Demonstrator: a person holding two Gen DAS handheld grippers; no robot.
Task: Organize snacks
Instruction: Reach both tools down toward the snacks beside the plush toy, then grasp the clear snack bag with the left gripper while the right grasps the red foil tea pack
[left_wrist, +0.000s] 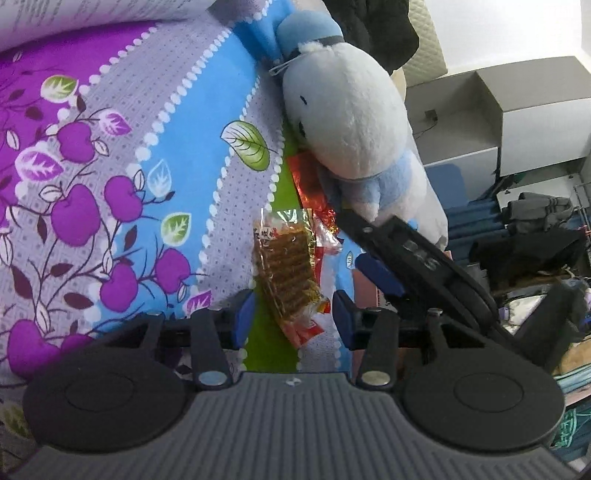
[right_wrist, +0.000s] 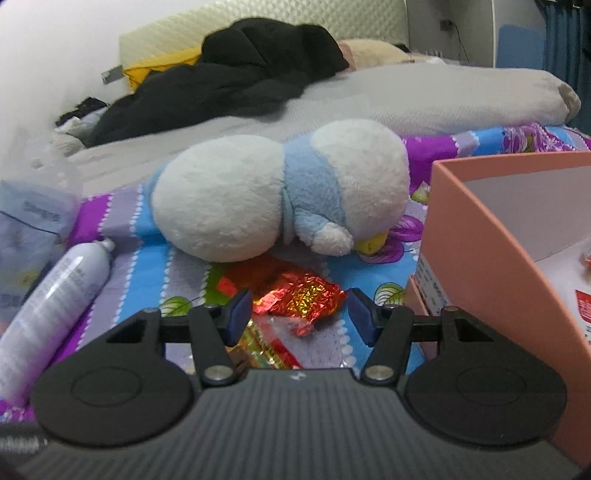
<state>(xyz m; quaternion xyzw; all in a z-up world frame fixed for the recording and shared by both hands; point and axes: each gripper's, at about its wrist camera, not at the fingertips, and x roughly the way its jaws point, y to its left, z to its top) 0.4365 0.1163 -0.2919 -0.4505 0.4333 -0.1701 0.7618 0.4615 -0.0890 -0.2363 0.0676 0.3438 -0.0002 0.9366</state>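
Left wrist view. My left gripper (left_wrist: 293, 319) is about half open, its blue pads on either side of the near end of a clear snack packet (left_wrist: 286, 271) of brown ridged pieces; the pads are not pressing it and I hold nothing. The packet lies flat on the flowered bedsheet (left_wrist: 122, 177), just short of the plush toy (left_wrist: 351, 122). A red foil wrapper (left_wrist: 306, 179) sits between the packet and the toy, touching the toy's underside. My right gripper (left_wrist: 364, 240) comes in from the right just below the toy, beside the packet's far end.

Right wrist view. My right gripper (right_wrist: 297, 314) is also roughly half open and empty. The red foil wrapper (right_wrist: 303, 297) lies crumpled on the sheet between the pads' tips, just in front of the plush toy (right_wrist: 280, 192). More wrapped snacks (right_wrist: 267, 349) lie nearer me, under the gripper. A pink box (right_wrist: 480, 221) stands open to the toy's right, with snacks inside. A pale spray can (right_wrist: 55, 302) lies to the toy's left.
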